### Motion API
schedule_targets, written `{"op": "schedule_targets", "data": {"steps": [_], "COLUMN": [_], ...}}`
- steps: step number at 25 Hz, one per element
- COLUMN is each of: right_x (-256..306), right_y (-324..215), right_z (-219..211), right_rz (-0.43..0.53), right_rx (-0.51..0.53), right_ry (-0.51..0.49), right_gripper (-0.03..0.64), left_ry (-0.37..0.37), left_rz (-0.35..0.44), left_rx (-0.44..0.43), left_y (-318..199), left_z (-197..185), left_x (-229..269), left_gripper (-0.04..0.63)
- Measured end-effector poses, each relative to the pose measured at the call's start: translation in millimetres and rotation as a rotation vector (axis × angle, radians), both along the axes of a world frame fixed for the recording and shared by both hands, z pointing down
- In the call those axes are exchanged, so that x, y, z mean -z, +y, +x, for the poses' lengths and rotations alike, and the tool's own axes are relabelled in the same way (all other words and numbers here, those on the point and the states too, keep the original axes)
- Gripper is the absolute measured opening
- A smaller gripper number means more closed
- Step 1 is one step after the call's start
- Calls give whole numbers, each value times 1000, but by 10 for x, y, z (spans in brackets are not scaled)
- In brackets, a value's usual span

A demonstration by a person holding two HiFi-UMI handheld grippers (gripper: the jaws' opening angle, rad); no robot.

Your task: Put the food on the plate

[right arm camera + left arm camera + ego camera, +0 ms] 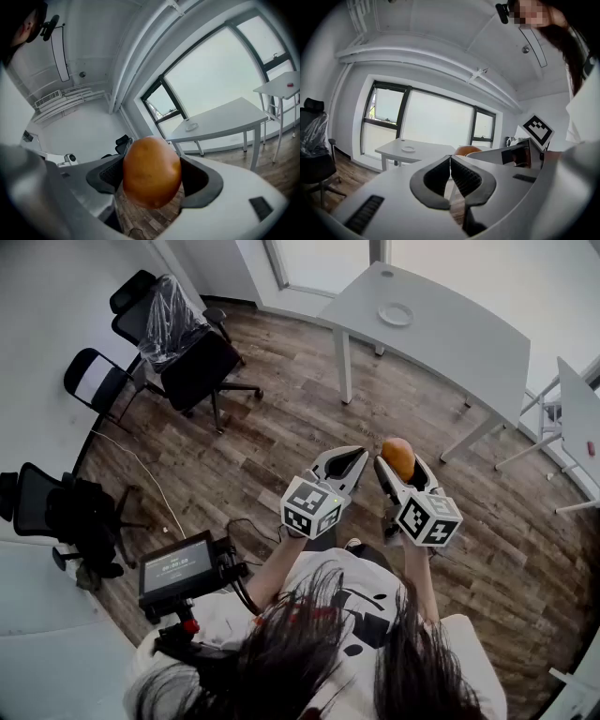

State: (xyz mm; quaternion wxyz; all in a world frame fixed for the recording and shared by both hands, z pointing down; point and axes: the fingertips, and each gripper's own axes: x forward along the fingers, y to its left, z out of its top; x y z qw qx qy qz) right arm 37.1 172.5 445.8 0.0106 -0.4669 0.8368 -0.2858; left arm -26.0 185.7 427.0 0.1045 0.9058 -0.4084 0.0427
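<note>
Orange-brown potato (pixel 151 171) is clamped by the right gripper (pixel 400 465), seemingly for carrying to the plate (pixel 396 314); the left gripper (pixel 450 159) is closed on nothing.

A long white worktop (pixel 450 329) stands on the brown wood-plank floor (pixel 281 437). Well to its left sits a black office chair wrapped in clear plastic (pixel 173 334), and further left a black-and-white folding chair (pixel 97 381). A second white table (pixel 581 413) stands to its right.

The left tongs (pixel 450 157) hide most of the orange food (pixel 468 150); the distant plate (pixel 396 313) lacks detail.
</note>
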Motion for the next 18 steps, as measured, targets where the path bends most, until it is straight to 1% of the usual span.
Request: {"op": "schedule_targets", "data": {"steps": [12, 18], "right_x": [33, 2], "right_y": [-112, -95], "right_z": [-70, -43], "right_rz": [25, 9], "right_rx": [-7, -11], "right_ry": [2, -6], "right_gripper": [374, 374], "left_ry": [-12, -17], "left_rz": [7, -7], "left_rx": [41, 32], "left_y": [-96, -58], "left_z": [-195, -150], "left_x": [10, -30], "left_gripper": [6, 6]}}
